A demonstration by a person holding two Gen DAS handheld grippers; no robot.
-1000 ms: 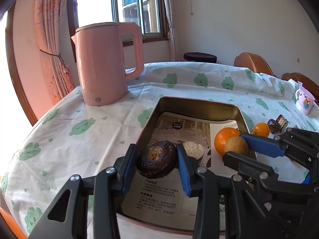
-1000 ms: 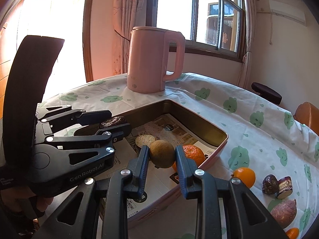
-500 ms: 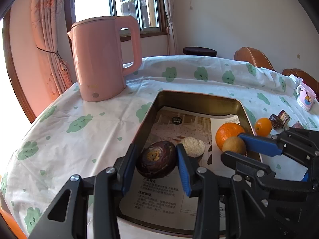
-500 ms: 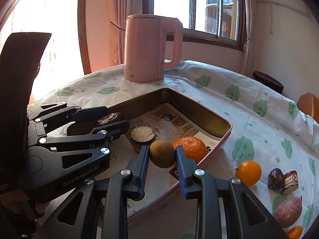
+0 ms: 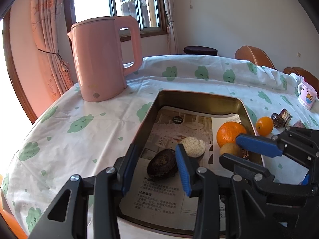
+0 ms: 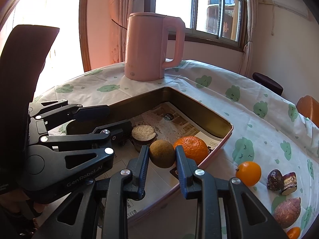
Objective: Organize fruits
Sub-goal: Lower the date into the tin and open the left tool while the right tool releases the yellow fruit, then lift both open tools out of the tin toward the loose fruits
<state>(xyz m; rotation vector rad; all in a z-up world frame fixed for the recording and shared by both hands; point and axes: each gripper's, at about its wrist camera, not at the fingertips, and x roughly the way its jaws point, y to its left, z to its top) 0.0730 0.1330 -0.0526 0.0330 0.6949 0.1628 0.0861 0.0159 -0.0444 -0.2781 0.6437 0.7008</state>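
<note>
A gold metal tray point(image 5: 199, 96) point(image 6: 201, 107) lined with printed paper sits on the table. In it lie a dark purple-brown fruit point(image 5: 162, 167), a cut fruit with a pale top point(image 5: 193, 143) point(image 6: 144, 133) and a big orange point(image 5: 229, 132) point(image 6: 191, 148). My left gripper point(image 5: 154, 166) is open, its fingers standing either side of the dark fruit, which rests on the paper. My right gripper point(image 6: 161, 157) is shut on a round brown fruit point(image 6: 161, 153) point(image 5: 229, 149) low over the tray, beside the big orange.
A pink kettle point(image 5: 103, 59) point(image 6: 151, 46) stands behind the tray. Right of the tray lie a small orange point(image 6: 248, 173) point(image 5: 264, 125), two dark cut pieces point(image 6: 281, 180), a purple-brown fruit point(image 6: 287, 212) and another small orange point(image 6: 294, 232). A small cup point(image 5: 307, 97) stands far right.
My left gripper has opened and let go of the dark fruit, which now lies on the tray's paper. My right gripper has lowered a little with the brown fruit.
</note>
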